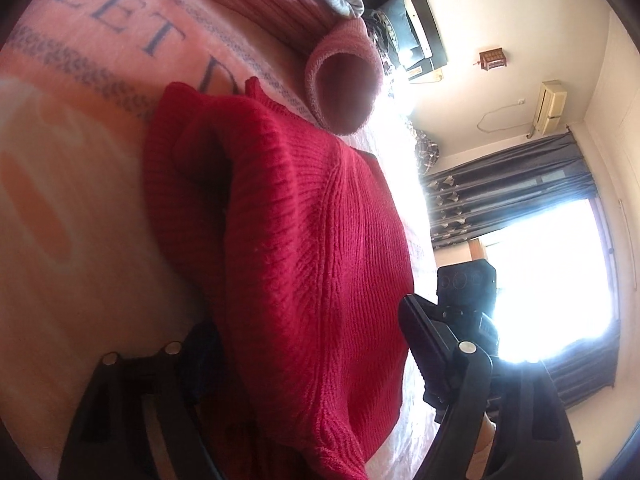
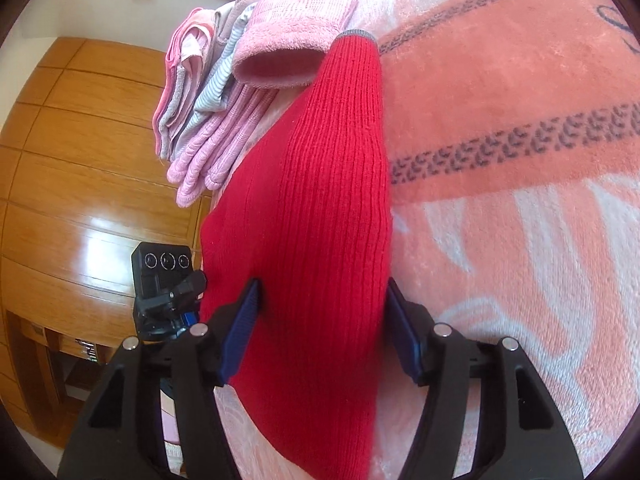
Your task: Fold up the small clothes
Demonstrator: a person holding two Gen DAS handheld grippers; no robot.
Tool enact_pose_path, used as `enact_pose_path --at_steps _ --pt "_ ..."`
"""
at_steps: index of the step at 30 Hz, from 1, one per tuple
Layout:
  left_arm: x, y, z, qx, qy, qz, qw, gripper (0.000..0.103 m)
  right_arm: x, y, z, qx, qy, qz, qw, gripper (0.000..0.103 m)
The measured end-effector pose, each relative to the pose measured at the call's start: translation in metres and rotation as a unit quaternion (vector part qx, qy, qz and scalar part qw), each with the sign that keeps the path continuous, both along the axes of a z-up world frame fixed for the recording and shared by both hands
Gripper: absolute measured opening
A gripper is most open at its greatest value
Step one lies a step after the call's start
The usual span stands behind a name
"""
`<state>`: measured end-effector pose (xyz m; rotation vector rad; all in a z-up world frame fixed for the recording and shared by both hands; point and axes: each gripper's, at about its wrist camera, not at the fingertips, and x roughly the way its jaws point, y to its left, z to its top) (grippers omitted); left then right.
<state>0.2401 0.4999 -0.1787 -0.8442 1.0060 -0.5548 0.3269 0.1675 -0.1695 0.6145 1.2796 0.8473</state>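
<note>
Two grippers bracket one red knit sweater (image 2: 304,216) on the bed. The right gripper (image 2: 320,328) has its blue-padded fingers (image 2: 240,332) spread wide, one on each side of a ribbed sleeve that runs straight away from them toward its grey-edged cuff; I can't tell whether the pads touch the knit. The left gripper (image 1: 304,364) also looks open, one finger (image 1: 424,344) clear beside the sweater's body, the other largely hidden under the fabric, so whether it holds anything is unclear. The sleeve's long axis lines up with the right fingers, the likelier ones to close. The sweater lies on the pink patterned blanket (image 2: 520,100) near the bed's edge, with a stack of folded clothes (image 2: 208,92) beyond the cuff.
</note>
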Motion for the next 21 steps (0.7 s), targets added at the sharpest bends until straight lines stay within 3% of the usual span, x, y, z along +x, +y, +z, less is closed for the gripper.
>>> enact_pose_path --at_steps 2,3,4,10,15,17,21 --pt "-0.002 0.002 -0.004 0.012 0.008 0.009 0.9999 0.054 -0.002 0.000 0.003 -0.005 -0.012 0.004 1.000 0.042" --pt "-0.003 0.006 -0.007 0.001 0.012 0.014 0.9998 0.042 -0.003 -0.001 0.005 -0.001 -0.013 0.005 1.000 0.040" --pt "-0.005 0.008 -0.010 -0.017 0.011 0.021 0.9996 0.039 -0.003 -0.002 0.009 0.002 -0.015 0.007 1.000 0.037" --pt "-0.013 -0.010 0.008 -0.072 -0.005 0.018 0.9972 0.035 -0.022 -0.011 0.059 0.001 -0.052 0.038 0.998 0.035" --pt "-0.031 -0.059 0.026 -0.115 -0.004 -0.016 0.9932 0.035 -0.051 -0.060 0.097 -0.015 -0.057 0.047 0.997 0.035" --pt "-0.037 -0.082 0.028 -0.119 0.000 -0.031 0.9924 0.035 -0.068 -0.084 0.102 -0.021 -0.055 0.043 0.997 0.035" --pt "-0.048 -0.124 0.020 -0.081 0.016 -0.059 0.9949 0.036 -0.094 -0.122 0.083 -0.033 -0.037 0.030 0.998 0.035"
